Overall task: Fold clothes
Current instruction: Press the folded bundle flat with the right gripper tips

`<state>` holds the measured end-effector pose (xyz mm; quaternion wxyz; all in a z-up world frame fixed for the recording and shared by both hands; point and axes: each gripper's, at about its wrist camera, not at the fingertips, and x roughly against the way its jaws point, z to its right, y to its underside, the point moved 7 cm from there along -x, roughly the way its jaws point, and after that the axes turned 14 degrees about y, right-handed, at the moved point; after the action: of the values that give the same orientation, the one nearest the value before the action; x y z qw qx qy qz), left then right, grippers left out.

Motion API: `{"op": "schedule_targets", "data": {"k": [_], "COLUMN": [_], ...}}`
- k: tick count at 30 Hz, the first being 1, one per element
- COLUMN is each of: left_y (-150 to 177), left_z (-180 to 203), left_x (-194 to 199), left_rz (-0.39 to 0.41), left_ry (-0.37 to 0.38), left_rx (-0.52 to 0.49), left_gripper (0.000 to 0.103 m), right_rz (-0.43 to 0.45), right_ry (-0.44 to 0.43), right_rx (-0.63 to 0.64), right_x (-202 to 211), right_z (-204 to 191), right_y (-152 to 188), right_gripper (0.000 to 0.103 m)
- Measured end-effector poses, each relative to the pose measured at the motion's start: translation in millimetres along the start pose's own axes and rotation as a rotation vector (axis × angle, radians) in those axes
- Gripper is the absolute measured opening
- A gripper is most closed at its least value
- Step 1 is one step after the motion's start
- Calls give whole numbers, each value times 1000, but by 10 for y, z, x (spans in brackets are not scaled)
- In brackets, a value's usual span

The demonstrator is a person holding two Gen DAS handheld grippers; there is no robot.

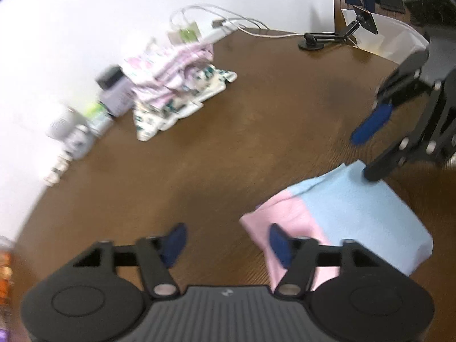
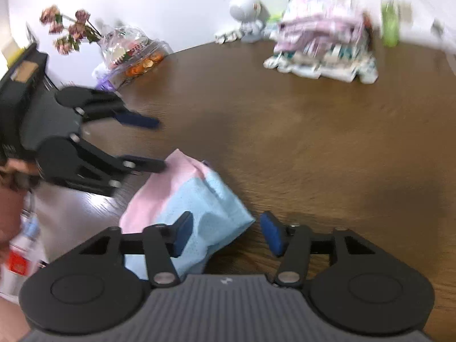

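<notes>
A folded pink and light blue garment (image 1: 356,208) (image 2: 199,193) lies on the brown wooden table (image 1: 256,114) (image 2: 313,128). My left gripper (image 1: 228,242) (image 2: 155,144) is open at the garment's pink end, with its right finger over the pink edge and bare table between the pads. My right gripper (image 2: 228,235) (image 1: 370,152) is open at the blue end. Its left finger rests over the blue cloth, and the blue corner reaches partway into the gap. Neither gripper presses on the cloth. A stack of folded patterned clothes (image 1: 176,85) (image 2: 325,45) sits by the wall.
Jars and bottles (image 1: 114,91) line the wall beside the stack, along with a green bottle (image 2: 390,25) and a white round gadget (image 2: 248,17). A bag of oranges (image 2: 134,54) and dried flowers (image 2: 68,28) stand at the left. A black phone stand (image 1: 313,42) sits far back.
</notes>
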<state>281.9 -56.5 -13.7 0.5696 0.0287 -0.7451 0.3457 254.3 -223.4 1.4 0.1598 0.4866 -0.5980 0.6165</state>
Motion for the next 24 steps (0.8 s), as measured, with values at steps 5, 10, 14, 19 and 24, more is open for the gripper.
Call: {"op": "schedule_targets", "data": {"k": [5, 10, 14, 19, 24], "left_y": [165, 227, 306, 395, 483], "left_z": [163, 274, 295, 356, 467], "left_x": [97, 9, -142, -212, -181], "left_rz": [-40, -14, -33, -34, -39], "left_ry": [39, 106, 103, 129, 152], "left_rx": [20, 100, 132, 164, 195], "left_gripper": [77, 76, 45, 27, 25], "right_rz": [13, 21, 70, 57, 29], "right_ry": [101, 89, 99, 137, 141], "right_rx": [71, 111, 195, 283, 265], "right_x": [180, 264, 242, 30, -120], "right_z": [-187, -503, -747, -800, -673], "right_y": [-7, 13, 46, 199, 289], "right_gripper": [76, 81, 68, 37, 34]}}
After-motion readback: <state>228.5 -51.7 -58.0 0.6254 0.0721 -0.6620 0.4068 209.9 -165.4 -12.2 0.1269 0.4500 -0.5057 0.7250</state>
